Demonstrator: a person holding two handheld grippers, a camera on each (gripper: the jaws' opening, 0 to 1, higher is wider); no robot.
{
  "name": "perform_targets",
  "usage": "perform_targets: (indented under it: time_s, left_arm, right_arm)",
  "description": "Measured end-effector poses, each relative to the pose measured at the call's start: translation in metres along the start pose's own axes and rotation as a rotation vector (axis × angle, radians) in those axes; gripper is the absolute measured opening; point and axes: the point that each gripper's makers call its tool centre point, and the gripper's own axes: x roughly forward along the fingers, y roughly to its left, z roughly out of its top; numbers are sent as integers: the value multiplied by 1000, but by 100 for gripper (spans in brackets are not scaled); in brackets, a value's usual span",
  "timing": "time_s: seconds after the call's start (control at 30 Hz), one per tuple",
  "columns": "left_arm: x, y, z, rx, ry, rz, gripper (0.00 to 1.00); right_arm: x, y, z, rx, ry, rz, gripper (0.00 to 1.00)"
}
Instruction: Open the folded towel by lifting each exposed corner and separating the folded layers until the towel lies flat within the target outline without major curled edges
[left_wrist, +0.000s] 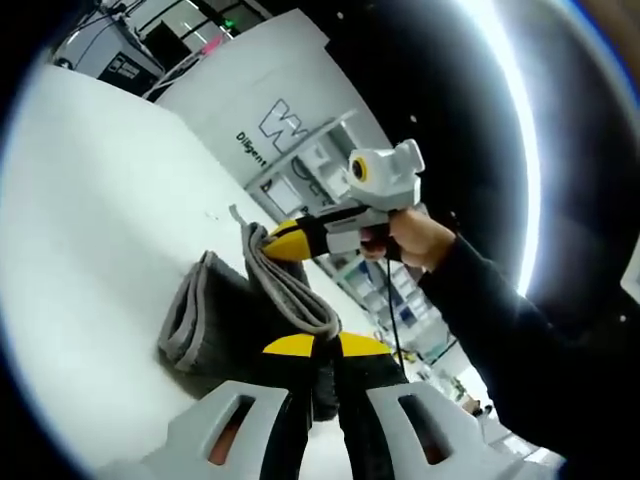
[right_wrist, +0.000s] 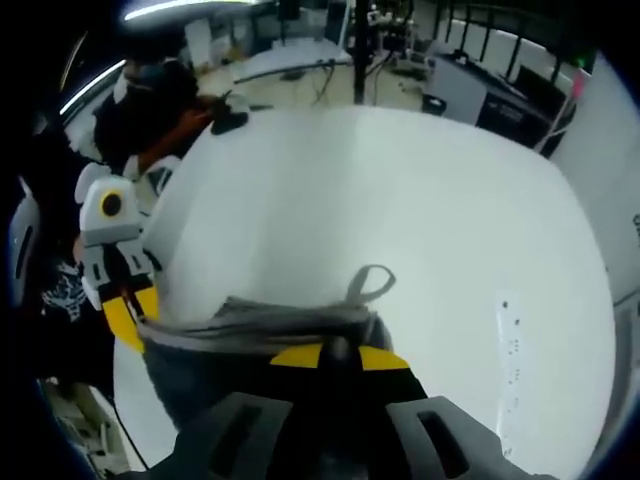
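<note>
Both of my grippers are pinching the same raised edge of the grey towel above the white table. In the left gripper view, my left gripper has its yellow-tipped jaws closed on the fold just ahead of it, and the right gripper bites the far end of that edge, a hand on its grip. In the right gripper view, the right gripper clamps the towel's edge directly in front of its tips, a hanging loop poking up just beyond, with the left gripper off to its left holding the other end. I judge this the opening step: one layer is lifted, the rest lies folded on the table below. Next, I would draw the two grippers apart and peel the layer over, keeping the edge taut. I cannot make out any target outline.
</note>
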Motion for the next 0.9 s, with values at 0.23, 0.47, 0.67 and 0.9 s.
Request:
perform_targets:
  time_s: [0.23,0.47,0.67,0.9]
  left_arm:
    - [-2,-10,2,28,-5,-11,4]
    - [-3,-13,2,48,-7,-15,4]
    - [0,-21,3,88,-7,-30,4]
    - [2,-27,1,130,6,-49,4]
  right_arm:
    - [-6,5,6,-12,-19,-7,7]
    - [-13,7,8,-18,-31,-24,7]
    - [-19,7,6,-7,-62,-33,7]
    - [-28,7,4,4,-101,-46,7]
